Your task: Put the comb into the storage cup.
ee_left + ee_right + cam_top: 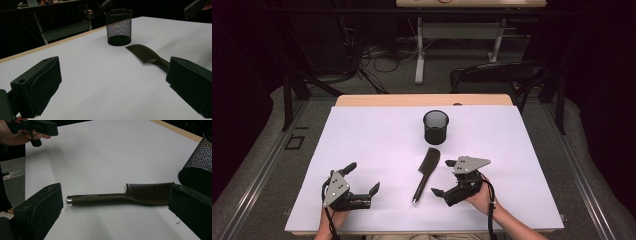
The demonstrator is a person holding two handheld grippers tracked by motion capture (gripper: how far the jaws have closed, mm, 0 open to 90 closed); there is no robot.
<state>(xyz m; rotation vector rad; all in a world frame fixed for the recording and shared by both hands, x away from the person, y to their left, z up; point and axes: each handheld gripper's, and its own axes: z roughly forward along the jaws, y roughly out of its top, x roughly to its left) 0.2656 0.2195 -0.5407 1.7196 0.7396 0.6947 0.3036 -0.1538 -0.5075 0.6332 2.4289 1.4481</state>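
A dark comb (426, 173) lies flat on the white sheet (377, 140) that covers the desk (362, 100), a little toward the near edge and close to the middle of its width, its toothed head pointing toward the far edge and its metal-capped handle end toward the person. Just beyond the comb's head stands a black mesh cup (435, 126), upright and apart from it.

The right gripper (443, 177) rests just to the right of the comb in the person's right hand (479, 196), its fingers released and spread wide; seen along them, the comb (120, 195) lies crosswise between the two black pads, touching neither, with the mesh cup (197, 167) at the far right.

The left gripper (361, 177) sits near the near-left corner of the sheet in the left hand (334, 218), well apart from the comb, fingers likewise spread and holding nothing. From its own view the comb (147, 56) and the cup (118, 27) lie ahead toward the desk's far edge.

Behind the desk stand a dark chair (497, 75) and another table (462, 30).
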